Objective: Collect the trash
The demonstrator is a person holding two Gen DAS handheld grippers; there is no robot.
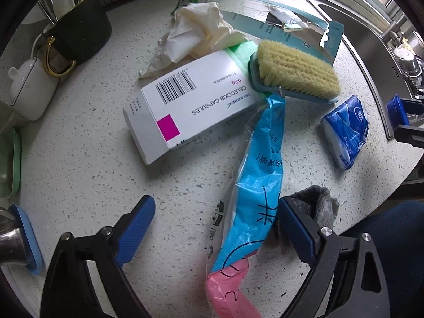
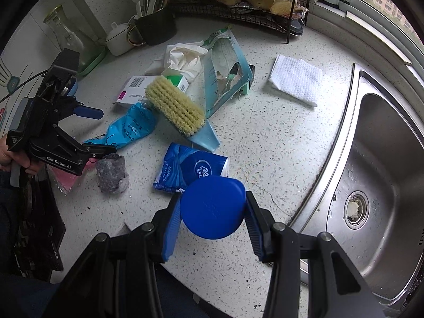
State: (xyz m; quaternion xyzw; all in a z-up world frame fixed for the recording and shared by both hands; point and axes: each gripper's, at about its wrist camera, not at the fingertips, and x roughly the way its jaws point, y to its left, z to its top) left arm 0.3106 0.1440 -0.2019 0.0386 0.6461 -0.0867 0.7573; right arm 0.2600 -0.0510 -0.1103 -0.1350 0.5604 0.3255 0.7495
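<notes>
Two grips at work. My right gripper point(image 2: 212, 213) has its jaws clamped on a round blue lid point(image 2: 212, 206), held above the bench point(image 2: 278, 137) just this side of the blue tissue pack point(image 2: 190, 169). My left gripper point(image 1: 212, 228) points down, jaws wide and holding nothing; the blue-and-pink plastic wrapper point(image 1: 254, 185) lies between them, a grey felt wad point(image 1: 312, 206) beside one finger. Scrub brush point(image 1: 294, 69) as landmark: white capsule box point(image 1: 190, 103) touching its left, crumpled cream glove point(image 1: 196, 31) beyond. Sink point(image 2: 384, 159), right of the brush, holds only its drain strainer.
</notes>
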